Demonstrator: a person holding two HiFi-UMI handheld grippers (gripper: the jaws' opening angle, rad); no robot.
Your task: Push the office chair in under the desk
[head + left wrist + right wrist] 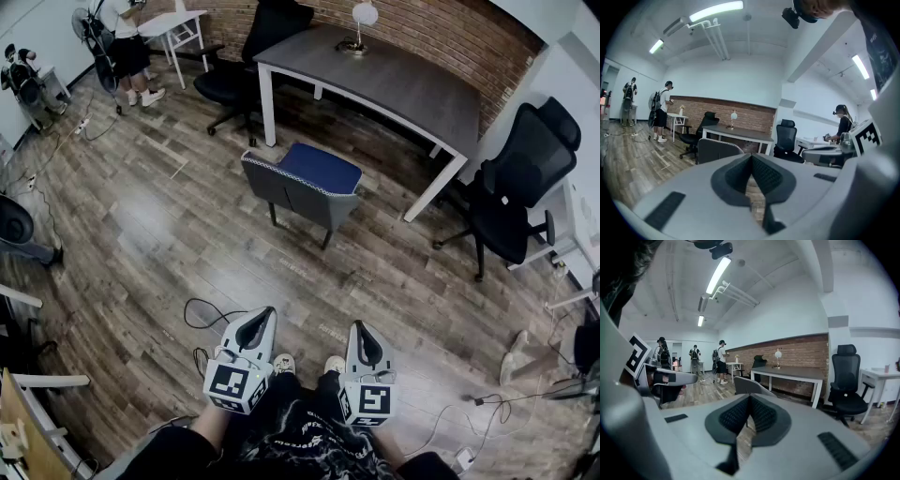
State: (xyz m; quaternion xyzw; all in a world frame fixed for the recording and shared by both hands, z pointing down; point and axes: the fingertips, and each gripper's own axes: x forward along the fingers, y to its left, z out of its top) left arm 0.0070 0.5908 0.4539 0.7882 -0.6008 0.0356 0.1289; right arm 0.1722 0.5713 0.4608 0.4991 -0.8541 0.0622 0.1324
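Observation:
A chair with a blue seat and grey back stands on the wood floor in front of the grey desk, its back turned to me. It shows ahead in the left gripper view and the right gripper view. My left gripper and right gripper are held side by side near my body, well short of the chair and touching nothing. Both are shut with nothing between the jaws, as the left gripper and right gripper show in their own views.
A black office chair stands right of the desk, another at its far left end. A lamp sits on the desk. A cable loops on the floor near my feet. A person stands at the back left.

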